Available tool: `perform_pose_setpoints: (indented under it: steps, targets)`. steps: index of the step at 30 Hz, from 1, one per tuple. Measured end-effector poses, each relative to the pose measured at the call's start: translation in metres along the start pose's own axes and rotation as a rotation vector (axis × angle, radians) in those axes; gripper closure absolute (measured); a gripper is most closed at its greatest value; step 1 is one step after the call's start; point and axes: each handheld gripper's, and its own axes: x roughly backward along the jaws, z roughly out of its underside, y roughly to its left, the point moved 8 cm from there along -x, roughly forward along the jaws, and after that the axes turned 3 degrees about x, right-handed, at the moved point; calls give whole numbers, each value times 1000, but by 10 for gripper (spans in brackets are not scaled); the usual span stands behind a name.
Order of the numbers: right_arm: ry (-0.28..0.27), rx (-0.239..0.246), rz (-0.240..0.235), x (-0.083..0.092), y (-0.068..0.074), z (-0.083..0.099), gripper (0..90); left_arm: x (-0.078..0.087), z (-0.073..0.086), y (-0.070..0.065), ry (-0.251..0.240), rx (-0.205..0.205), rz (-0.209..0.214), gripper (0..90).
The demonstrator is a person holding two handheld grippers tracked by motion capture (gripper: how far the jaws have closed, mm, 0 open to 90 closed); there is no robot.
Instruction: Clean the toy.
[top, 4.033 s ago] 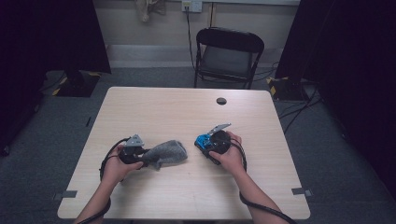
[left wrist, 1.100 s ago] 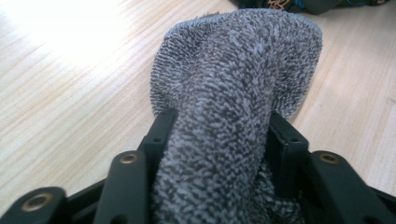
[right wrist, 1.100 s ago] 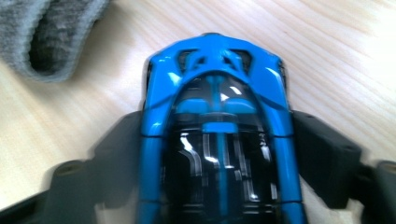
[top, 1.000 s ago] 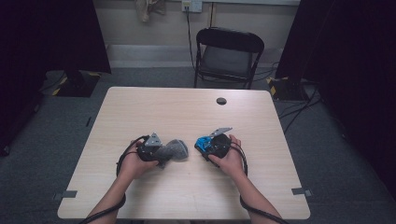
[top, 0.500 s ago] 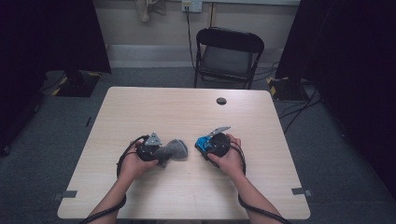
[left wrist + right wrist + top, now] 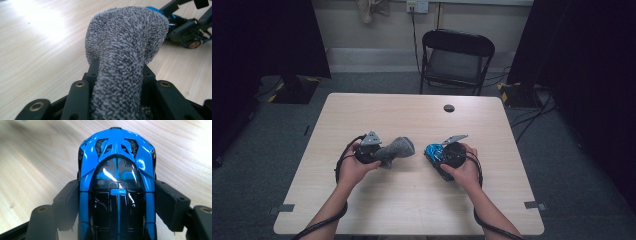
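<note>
left gripper (image 6: 379, 154) sits in my left hand (image 6: 353, 167) at the near middle of the table (image 6: 377, 210), forearm entering from the bottom edge, jaws aimed toward the right gripper. right gripper (image 6: 437, 159) sits in my right hand (image 6: 464, 172), aimed back toward the left, grey plate uppermost.

left jaws are clamped on a grey cloth (image 6: 125, 50). in the left gripper view the cloth is pinched between both jaws and bulges out past their tips in a rounded lobe. in the high view the cloth (image 6: 396, 148) lies low over the table, just beside the left hand.

right jaws are pressed against both flanks of a blue car (image 6: 117, 182), nose pointing away from the gripper. in the high view the car (image 6: 433, 151) is near the cloth but apart from it.

a small black disc (image 6: 449, 108) lies on the far part of the table, well apart. a black chair (image 6: 455, 60) stands beyond the far edge.
</note>
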Motion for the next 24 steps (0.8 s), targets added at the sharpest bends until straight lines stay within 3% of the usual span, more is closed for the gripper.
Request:
perform_pose_setpoints:
  steps: [4, 10, 14, 18, 21, 24]
  targets:
    - [-26, -11, -19, 7, 0, -4, 271, 0, -9, 1, -16, 20, -2, 632]
    - [-38, 17, -55, 15, 7, -11, 271, -3, -28, 5, -30, 52, -12, 632]
    - [-48, 40, -72, 20, 13, -16, 271, -8, -45, 3, -30, 20, -33, 633]
    - [-70, 45, -105, 25, 20, -23, 271, -15, -59, 2, -26, 16, -50, 633]
    - [-62, 85, -112, 26, 26, -27, 271, -21, -68, 3, -23, 3, -59, 634]
    - [-71, 101, -127, 28, 33, -30, 271, -27, -72, 0, -3, -47, -53, 633]
